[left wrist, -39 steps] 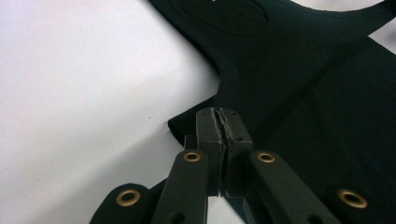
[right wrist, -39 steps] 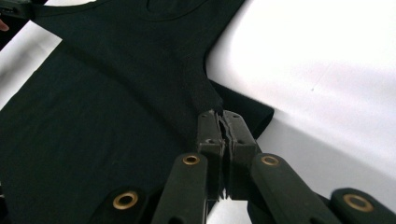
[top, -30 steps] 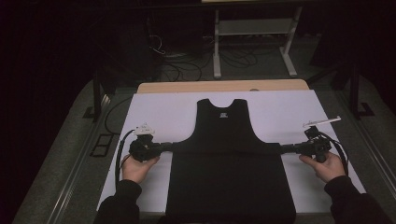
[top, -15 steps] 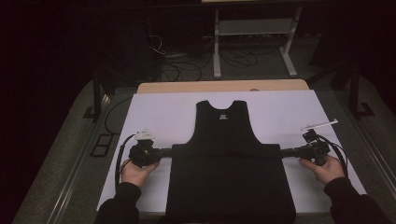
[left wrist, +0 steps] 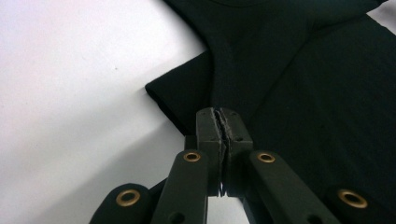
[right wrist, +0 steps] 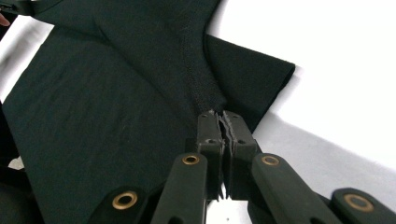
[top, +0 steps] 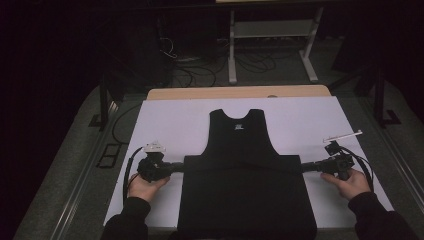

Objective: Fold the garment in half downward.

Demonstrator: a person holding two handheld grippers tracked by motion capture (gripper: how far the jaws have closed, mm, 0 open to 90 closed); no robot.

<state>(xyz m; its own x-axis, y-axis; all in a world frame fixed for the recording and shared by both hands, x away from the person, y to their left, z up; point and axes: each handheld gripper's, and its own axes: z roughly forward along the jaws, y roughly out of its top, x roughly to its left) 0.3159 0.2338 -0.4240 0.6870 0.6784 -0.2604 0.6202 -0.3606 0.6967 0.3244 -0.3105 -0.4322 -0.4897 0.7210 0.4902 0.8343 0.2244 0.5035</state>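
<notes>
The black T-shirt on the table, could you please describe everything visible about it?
The black T-shirt looks like soft knit cloth with stitched seams. It lies flat on the white sheet, neck away from the person, sleeves seemingly folded in. The left tongs and right tongs are shut on its two side corners.

White sheet (top: 170, 125) covers most of the tabletop; bare wooden strip (top: 200, 93) of the tabletop shows along the far edge. Beyond it, dark floor with loose cables (top: 200, 67) in tangles. White metal stand (top: 272, 35) at far centre-right, two legs down to the floor, a shelf between them. Black post (top: 103, 105) at left of the tabletop, another (top: 380, 95) at right. Grey carpet (top: 65, 175) on both sides.
</notes>
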